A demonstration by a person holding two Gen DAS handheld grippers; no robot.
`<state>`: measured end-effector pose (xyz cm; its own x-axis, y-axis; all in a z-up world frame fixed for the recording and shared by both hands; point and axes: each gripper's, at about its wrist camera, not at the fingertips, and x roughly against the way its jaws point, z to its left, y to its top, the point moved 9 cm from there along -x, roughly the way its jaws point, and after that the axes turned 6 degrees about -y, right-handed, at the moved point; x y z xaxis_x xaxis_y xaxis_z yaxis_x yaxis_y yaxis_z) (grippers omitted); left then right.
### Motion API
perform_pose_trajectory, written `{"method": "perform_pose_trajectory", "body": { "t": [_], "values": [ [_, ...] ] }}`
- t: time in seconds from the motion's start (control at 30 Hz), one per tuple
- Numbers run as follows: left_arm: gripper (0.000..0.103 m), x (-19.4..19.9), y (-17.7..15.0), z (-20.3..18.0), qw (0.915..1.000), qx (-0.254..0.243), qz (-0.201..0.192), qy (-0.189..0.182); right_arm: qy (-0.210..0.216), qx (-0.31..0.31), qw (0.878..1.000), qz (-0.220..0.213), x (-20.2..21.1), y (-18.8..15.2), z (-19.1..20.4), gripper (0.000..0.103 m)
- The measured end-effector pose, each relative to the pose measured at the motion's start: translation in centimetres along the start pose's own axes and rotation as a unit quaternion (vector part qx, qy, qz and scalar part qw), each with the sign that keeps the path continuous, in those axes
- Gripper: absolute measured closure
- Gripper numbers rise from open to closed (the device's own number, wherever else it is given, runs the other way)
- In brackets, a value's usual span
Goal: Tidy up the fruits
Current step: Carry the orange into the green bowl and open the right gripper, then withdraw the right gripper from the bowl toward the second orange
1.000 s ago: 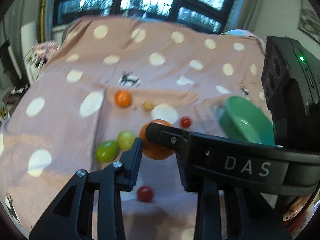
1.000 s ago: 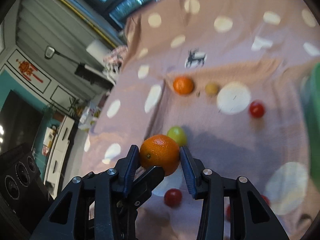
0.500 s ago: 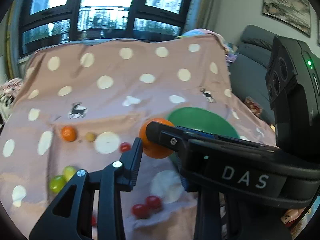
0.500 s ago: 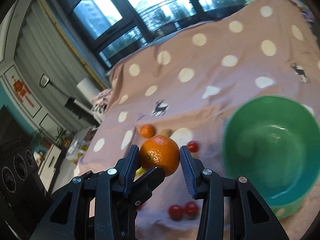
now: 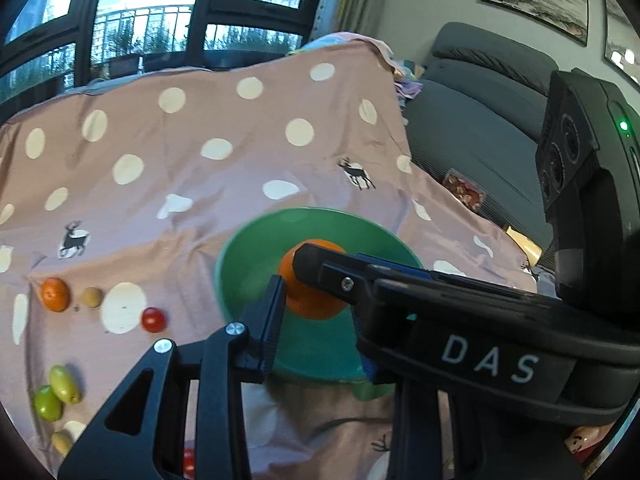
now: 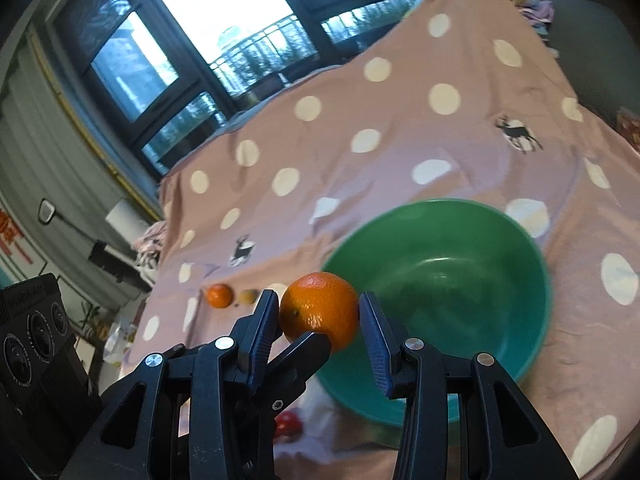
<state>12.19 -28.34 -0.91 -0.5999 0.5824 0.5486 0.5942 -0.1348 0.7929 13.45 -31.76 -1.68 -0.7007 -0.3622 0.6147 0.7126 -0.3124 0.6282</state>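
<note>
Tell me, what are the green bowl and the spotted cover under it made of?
The green bowl looks like glazed ceramic or hard plastic: smooth, with a glossy highlight inside; I can't tell which. The spotted cover is soft woven fabric, matte, creased and draped in folds.

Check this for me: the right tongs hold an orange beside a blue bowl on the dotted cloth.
One thing is wrong: the bowl is green, not blue, as the right wrist view shows. The rest stands: the right tongs hold the orange beside the bowl, which sits on the dotted cloth.
</note>
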Motion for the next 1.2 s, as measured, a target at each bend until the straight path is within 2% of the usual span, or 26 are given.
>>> {"method": "perform_pose_trajectory", "body": {
  "t": [0.17, 0.23, 0.27, 0.3, 0.33, 0.43, 0.47, 0.6, 0.8, 0.93, 1.1, 1.2],
  "values": [
    [0.072, -1.8, -0.5, -0.8, 0.9995, 0.004, 0.015, -0.026, -0.024, -0.016, 1.0, 0.007, -0.1, -0.1, -2.2, 0.058],
    [0.082, -2.5, -0.6, -1.3, 0.9982, 0.009, 0.024, -0.054, -0.027, -0.02, 0.999, 0.013, -0.4, -0.2, -2.8, 0.058],
    [0.086, -2.8, -0.6, -1.5, 0.9976, 0.01, 0.027, -0.063, -0.014, -0.023, 0.999, 0.018, -0.6, -0.3, -2.8, 0.063],
    [0.085, -3.2, -0.7, -1.7, 0.9977, 0.008, 0.031, -0.06, 0.005, -0.025, 0.999, 0.025, -0.7, -0.4, -2.6, 0.064],
    [0.086, -3.7, -0.9, -1.7, 0.9972, 0.011, 0.042, -0.061, -0.003, -0.026, 0.999, 0.026, -0.9, -0.5, -2.8, 0.064],
    [0.085, -5.4, -1.8, -1.5, 0.9949, 0.029, 0.068, -0.069, -0.058, -0.027, 0.997, 0.035, -1.8, -0.9, -4.2, 0.064],
    [0.085, -5.6, -2.1, -1.5, 0.9945, 0.034, 0.072, -0.069, -0.065, -0.03, 0.997, 0.044, -2.2, -1.1, -4.6, 0.064],
    [0.085, -5.6, -2.5, -1.3, 0.9936, 0.049, 0.072, -0.072, -0.099, -0.034, 0.993, 0.055, -2.8, -1.4, -5.9, 0.064],
    [0.084, -4.1, -2.3, -0.6, 0.9949, 0.05, 0.061, -0.063, -0.101, -0.038, 0.993, 0.046, -2.2, -1.1, -5.9, 0.064],
    [0.081, -1.3, -1.9, 1.6, 0.9962, 0.068, 0.035, -0.041, -0.105, -0.039, 0.993, 0.034, -1.6, -0.7, -5.8, 0.064],
    [0.054, 3.5, -1.9, 6.1, 0.994, 0.109, 0.003, -0.002, -0.092, -0.044, 0.995, 0.016, -0.6, 0.0, -4.9, 0.065],
    [0.039, 7.2, -2.1, 9.6, 0.9899, 0.137, -0.016, 0.036, -0.088, -0.033, 0.996, 0.01, -0.1, 0.1, -3.9, 0.064]
  ]
}}
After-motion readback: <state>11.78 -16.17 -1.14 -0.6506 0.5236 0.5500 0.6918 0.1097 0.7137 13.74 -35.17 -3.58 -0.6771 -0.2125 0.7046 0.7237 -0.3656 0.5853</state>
